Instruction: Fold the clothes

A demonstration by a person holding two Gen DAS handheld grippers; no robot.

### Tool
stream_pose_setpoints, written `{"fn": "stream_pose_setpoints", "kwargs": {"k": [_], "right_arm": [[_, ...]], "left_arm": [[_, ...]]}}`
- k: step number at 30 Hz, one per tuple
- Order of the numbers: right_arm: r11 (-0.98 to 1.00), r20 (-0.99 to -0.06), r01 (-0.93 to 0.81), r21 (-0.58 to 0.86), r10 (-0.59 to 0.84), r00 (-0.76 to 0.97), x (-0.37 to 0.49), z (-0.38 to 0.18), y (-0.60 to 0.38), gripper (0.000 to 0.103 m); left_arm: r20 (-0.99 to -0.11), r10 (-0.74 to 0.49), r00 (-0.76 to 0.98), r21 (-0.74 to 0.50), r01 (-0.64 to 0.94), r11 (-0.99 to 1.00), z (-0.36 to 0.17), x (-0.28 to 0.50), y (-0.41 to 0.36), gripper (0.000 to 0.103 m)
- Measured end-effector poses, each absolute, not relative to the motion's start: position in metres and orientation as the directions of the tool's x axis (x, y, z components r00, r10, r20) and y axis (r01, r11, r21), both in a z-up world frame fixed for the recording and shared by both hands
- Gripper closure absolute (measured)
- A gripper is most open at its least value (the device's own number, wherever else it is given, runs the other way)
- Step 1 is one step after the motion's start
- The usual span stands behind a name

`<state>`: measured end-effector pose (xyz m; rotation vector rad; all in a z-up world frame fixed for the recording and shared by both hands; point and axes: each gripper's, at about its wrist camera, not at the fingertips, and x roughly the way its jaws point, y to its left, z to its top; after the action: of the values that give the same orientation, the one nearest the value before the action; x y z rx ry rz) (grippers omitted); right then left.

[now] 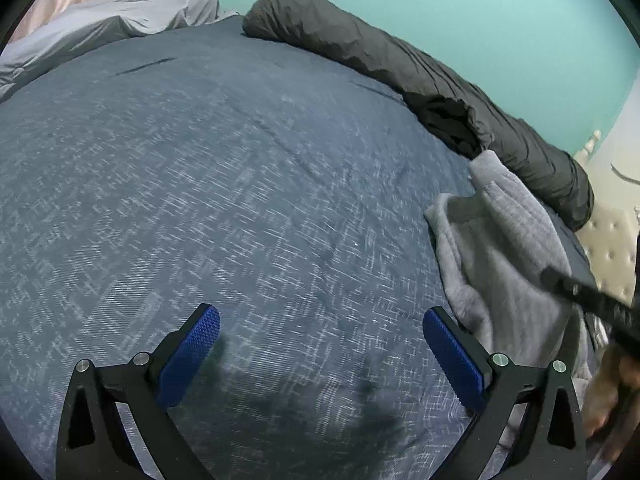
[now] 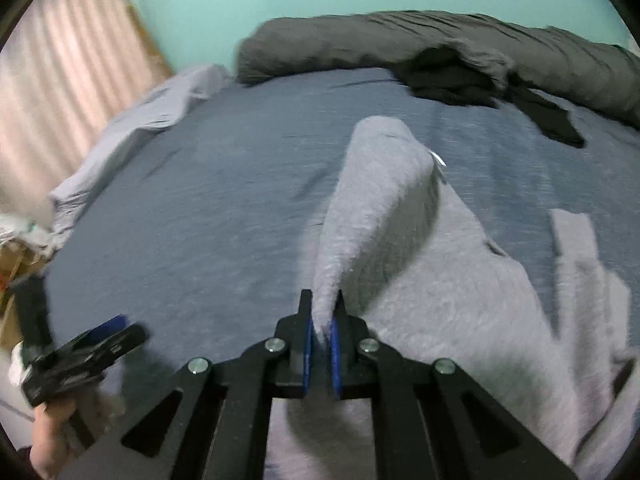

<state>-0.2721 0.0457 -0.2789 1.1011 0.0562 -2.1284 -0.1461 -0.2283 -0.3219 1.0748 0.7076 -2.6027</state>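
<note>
A grey fleece garment (image 2: 440, 280) lies rumpled on the blue bedspread (image 2: 200, 208). My right gripper (image 2: 322, 320) is shut on a fold of it, and the pinched fabric rises in a ridge ahead of the fingers. In the left wrist view the same grey garment (image 1: 496, 256) sits at the right, just beyond the right-hand blue pad. My left gripper (image 1: 320, 340) stands wide open over bare bedspread (image 1: 240, 200) with nothing between its fingers. It also shows at the lower left of the right wrist view as the left gripper (image 2: 92, 352), held by a hand (image 2: 48, 432).
A rolled dark grey duvet (image 1: 400, 68) runs along the far side by the teal wall (image 1: 440, 0). Black clothing (image 2: 464, 80) lies against it. A light grey pillow (image 1: 112, 24) sits at the far left. A pink curtain (image 2: 60, 80) hangs left.
</note>
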Motion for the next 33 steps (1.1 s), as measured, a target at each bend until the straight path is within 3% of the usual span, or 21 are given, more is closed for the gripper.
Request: {"fn": "stream_pose_setpoints", "kwargs": {"k": [8,16,21,30,33], "right_arm": [[-0.628,-0.709,0.687,0.367,-0.666,-0.23,-0.212,-0.308,0.023,0.097],[-0.58,-0.758,0.721,0.38,-0.641,-0.116,-0.166,-0.341,-0.002,0.096],[-0.575,-0.755,0.706,0.412,-0.65,-0.089,-0.156,-0.327,0.017,0.09],[-0.789,-0.794,0.545,0.285,-0.512,-0.326,-0.207,-0.282,0.149,0.062],[-0.846,-0.799,0.476,0.242,-0.451,-0.396,-0.224,-0.267,0.194,0.058]], "left_arm": [[-0.679,-0.07,-0.73,-0.365,0.42,-0.831,-0.31,-0.109,-0.253,0.0],[-0.688,-0.078,-0.722,-0.356,0.43,-0.83,-0.311,-0.089,-0.266,0.0],[-0.697,-0.019,-0.717,-0.391,0.403,-0.828,-0.315,-0.087,-0.269,0.0],[-0.699,0.018,-0.715,-0.394,0.364,-0.844,-0.316,-0.094,-0.258,0.0],[-0.7,0.016,-0.714,-0.387,0.361,-0.848,-0.316,-0.096,-0.255,0.0]]}}
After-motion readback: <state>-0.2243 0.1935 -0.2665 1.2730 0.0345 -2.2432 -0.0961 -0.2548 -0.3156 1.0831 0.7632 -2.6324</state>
